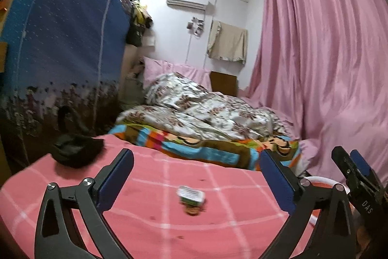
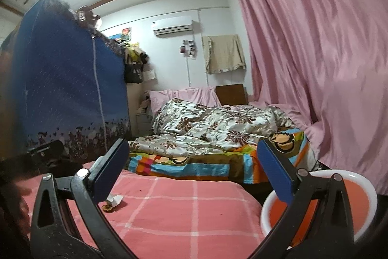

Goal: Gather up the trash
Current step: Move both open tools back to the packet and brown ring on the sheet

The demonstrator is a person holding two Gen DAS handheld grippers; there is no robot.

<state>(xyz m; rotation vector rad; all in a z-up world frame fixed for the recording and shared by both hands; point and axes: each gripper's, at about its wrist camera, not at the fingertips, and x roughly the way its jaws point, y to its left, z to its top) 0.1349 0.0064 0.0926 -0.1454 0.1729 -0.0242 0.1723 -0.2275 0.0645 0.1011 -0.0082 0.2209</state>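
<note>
A small crumpled wrapper (image 1: 191,197), white and green, lies on the pink checked sheet (image 1: 218,222) with a brown scrap (image 1: 192,210) just in front of it. My left gripper (image 1: 196,176) is open, the wrapper lying between and slightly ahead of its blue pads. In the right wrist view the same wrapper (image 2: 115,200) and brown scrap (image 2: 108,207) sit by the left finger. My right gripper (image 2: 194,166) is open and holds nothing. An orange bin with a white rim (image 2: 322,208) stands at the bed's right side, partly behind the right finger. The right gripper's tip (image 1: 351,169) shows at the far right of the left wrist view.
A black cloth (image 1: 75,149) lies on the sheet's left corner. A floral quilt (image 1: 201,111) and a colourful blanket (image 1: 194,149) pile up farther along the bed. A blue fabric wardrobe (image 1: 60,40) stands on the left, and pink curtains (image 1: 327,52) hang on the right.
</note>
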